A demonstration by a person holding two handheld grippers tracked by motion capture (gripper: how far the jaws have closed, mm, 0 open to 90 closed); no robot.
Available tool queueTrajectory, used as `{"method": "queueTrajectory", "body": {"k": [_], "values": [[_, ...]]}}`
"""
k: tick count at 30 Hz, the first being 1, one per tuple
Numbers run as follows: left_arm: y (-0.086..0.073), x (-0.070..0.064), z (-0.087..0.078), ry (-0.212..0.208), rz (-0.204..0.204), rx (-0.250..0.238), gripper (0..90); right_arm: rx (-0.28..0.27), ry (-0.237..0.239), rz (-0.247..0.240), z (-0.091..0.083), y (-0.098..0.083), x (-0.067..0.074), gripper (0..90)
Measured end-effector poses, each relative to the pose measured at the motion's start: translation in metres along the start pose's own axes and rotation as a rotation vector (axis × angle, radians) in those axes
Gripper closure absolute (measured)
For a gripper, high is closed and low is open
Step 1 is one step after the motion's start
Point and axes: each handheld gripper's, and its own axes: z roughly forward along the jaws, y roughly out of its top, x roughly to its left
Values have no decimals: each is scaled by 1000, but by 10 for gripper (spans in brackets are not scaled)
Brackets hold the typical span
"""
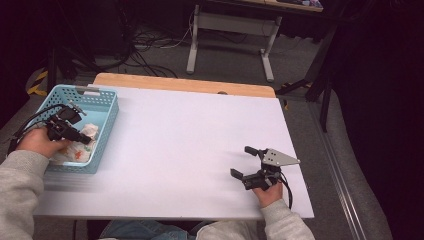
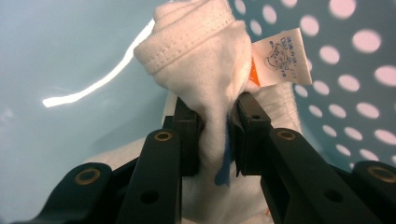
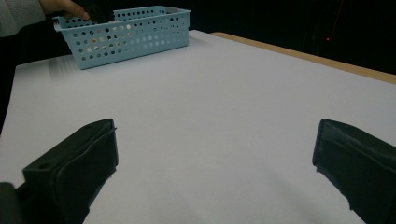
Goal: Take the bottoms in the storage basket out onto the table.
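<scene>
Right hand-held gripper [image 3: 215, 163] low over the white bench [image 3: 224, 107], its two black jaws rising from the bottom corners, spread wide apart with nothing between them. Light blue perforated basket [image 3: 130, 39] sits at the far left corner of the bench, well apart from the jaws, white and orange bits visible through its holes. A hand [image 3: 63, 7] in a grey sleeve [image 3: 18, 14] reaches over the basket's left end holding something black; a wooden edge strip [image 3: 308, 58] runs along the bench's far side, dark background beyond.

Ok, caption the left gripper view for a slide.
Left gripper jaws pinch a fold of white cloth inside the light blue basket.
</scene>
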Motion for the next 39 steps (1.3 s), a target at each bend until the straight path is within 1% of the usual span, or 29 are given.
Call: {"method": "queueTrajectory", "body": {"k": [3,4,5,9,11,13,14,15,17,20,21,25,30,34,35,39], "values": [[0,0,-4,18,-2,-32,742,0,-1,1,0,0,0,9],[0,0,-6,19,-9,-50,742,0,-1,1,0,0,0,9],[0,0,-8,33,-9,-67,742,-1,-1,1,0,0,0,9],[-1,0,-15,53,-21,-120,743,0,-2,1,0,0,0,9],[-1,0,-18,71,-34,-150,742,-1,-2,2,0,0,0,9],[-2,0,-21,77,-51,-181,742,-1,-2,2,0,0,0,9],[-3,1,-23,88,-54,-195,743,-1,-2,2,0,0,0,9],[-3,1,-23,87,-61,-202,742,-1,-2,2,0,0,0,9],[-5,1,-28,104,-67,-242,742,0,-2,3,0,0,0,9],[-6,0,-33,127,-72,-280,742,-1,-2,4,0,0,0,9],[-7,0,-35,133,-79,-299,742,-2,0,5,0,0,0,9],[-10,1,-41,135,-93,-360,742,-2,0,5,0,0,0,9],[-14,0,-48,128,-113,-435,741,-2,1,5,0,0,0,9],[-16,1,-52,118,-111,-477,737,-1,-1,4,0,0,0,9],[-17,0,-53,112,-116,-491,737,-1,-2,3,0,0,0,9],[-20,0,-57,111,-125,-543,736,-1,-1,3,0,0,0,9]]}}
